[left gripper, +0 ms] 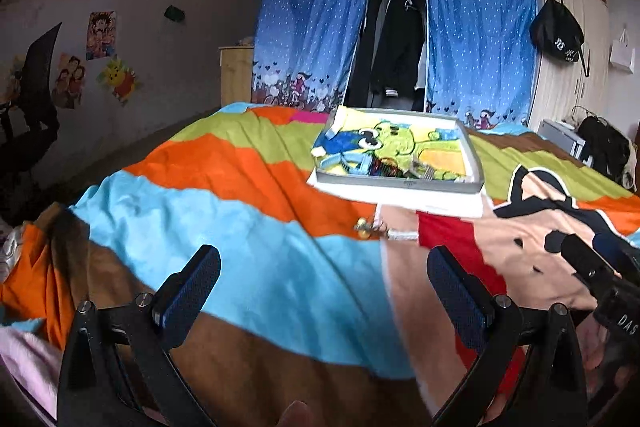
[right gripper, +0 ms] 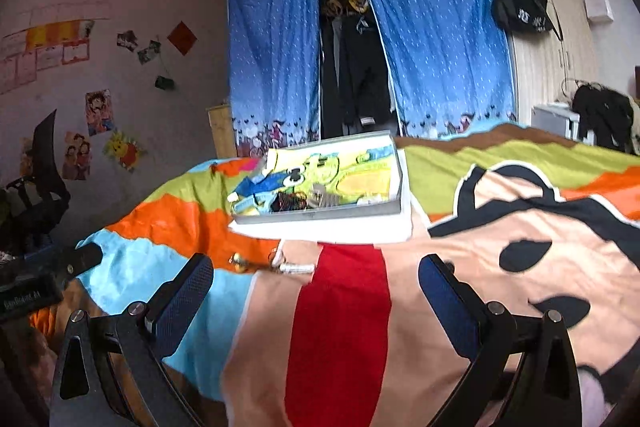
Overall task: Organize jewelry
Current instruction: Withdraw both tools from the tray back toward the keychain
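So in the left wrist view the left gripper [left gripper: 324, 291] is hovering over the bed [left gripper: 248, 267] with its fingers [left gripper: 192, 287] spread wide and nothing between them. The loose jewelry [left gripper: 380, 229] is lying on the blanket straight ahead and a bit right of centre, just in front of the tray [left gripper: 400, 183], strung out sideways across the line of the fingers. The right gripper is poking in at the right edge, roughly level with it. Over in the right wrist view, the right gripper [right gripper: 316, 295] is also gaping wide and carrying nothing, and the same jewelry [right gripper: 276, 265] is sitting ahead but left of centre, closer to the left finger [right gripper: 184, 295]. The tray [right gripper: 320, 215] already has some pieces in it. Honestly neither side looks clearly nearer to me, though I'd guess the left one is lined up slightly better.
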A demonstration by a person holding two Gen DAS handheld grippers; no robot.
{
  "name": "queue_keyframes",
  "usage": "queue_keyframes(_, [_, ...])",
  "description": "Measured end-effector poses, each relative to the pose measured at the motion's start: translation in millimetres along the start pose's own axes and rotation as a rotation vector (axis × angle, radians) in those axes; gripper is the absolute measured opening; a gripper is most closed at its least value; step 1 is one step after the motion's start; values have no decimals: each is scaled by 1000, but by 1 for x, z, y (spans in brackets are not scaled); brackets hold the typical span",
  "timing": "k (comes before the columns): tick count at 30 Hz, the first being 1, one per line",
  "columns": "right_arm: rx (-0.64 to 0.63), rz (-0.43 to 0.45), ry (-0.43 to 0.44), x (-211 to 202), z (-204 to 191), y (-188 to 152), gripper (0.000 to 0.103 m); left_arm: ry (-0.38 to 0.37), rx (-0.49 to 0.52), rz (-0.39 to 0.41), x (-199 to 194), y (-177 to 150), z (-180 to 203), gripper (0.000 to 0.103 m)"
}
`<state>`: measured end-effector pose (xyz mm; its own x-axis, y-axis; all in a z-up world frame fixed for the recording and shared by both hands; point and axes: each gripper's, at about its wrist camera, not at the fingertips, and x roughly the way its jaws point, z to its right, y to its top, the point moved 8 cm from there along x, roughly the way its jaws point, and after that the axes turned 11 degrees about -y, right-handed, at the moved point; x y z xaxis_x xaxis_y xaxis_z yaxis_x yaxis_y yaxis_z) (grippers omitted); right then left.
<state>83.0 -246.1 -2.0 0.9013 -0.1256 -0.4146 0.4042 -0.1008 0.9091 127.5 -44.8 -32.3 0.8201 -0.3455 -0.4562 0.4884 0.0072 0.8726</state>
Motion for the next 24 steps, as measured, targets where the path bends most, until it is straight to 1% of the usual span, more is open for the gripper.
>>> queue_keyframes(5, [-8,-51,-18,-6,-8,-15,103,10,-15,-23,-2,-15,-6,101])
queue_keyframes(9, [-51,-80,-40,-4,-15,-23,103,48,-20,-46,0,-21,-12,101])
queue_keyframes(13, [-80,-105,-52,0,-19,-29,103,65,-42,-72,2,-26,-22,101])
queue_keyframes(18, [-78,-134,-60,5,-17,-33,103,79,-66,-90,5,-28,-30,101])
queue_keyframes(24, [-66,-183,-70,14,-14,-38,103,85,-50,-117,11,-33,-30,101])
